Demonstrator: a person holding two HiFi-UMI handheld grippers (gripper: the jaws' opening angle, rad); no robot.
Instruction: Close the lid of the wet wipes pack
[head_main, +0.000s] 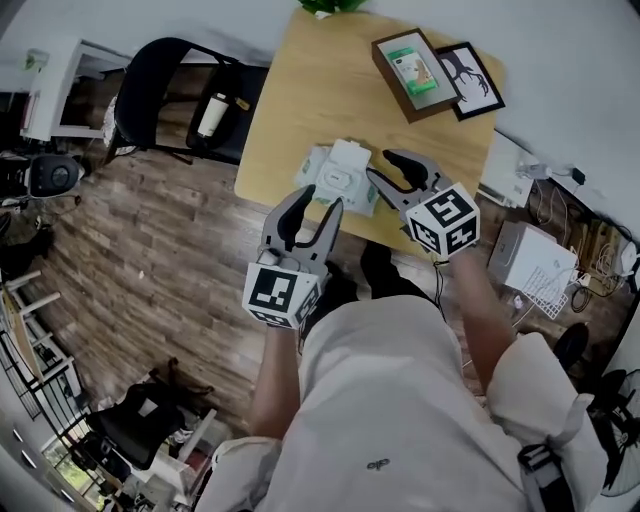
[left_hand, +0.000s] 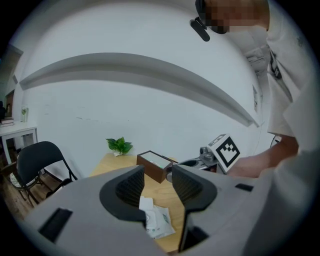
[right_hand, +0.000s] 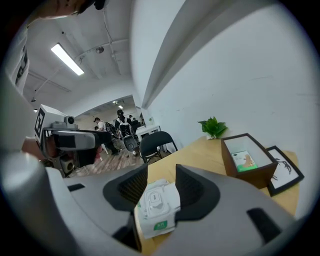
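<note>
Bare wood took up most of the table (head_main: 300, 90), open from its left edge across to the wet wipes pack (head_main: 338, 180), which lay close to the near edge, about midway along it. At the far right corner stood a brown box (head_main: 408, 72) with a green card inside, and a framed drawing (head_main: 470, 80) lay just beside it; a small plant (head_main: 330, 5) sat at the far edge. All three were well apart from the pack. A black chair (head_main: 175, 95) stood on the plank floor off the left edge.

On the pack's top, a white lid flap (head_main: 350, 157) looked folded back toward the far edge, though the hinge was too small to judge.

Over the near edge, the left gripper (head_main: 318, 208) hung with its jaws moderately apart, holding nothing, and the pack lay below and beyond them. At the pack's right side the right gripper (head_main: 383, 164) had its jaws apart by a similar gap, also empty. The pack showed through that gap, but whether a jaw touched it could not be told.
</note>
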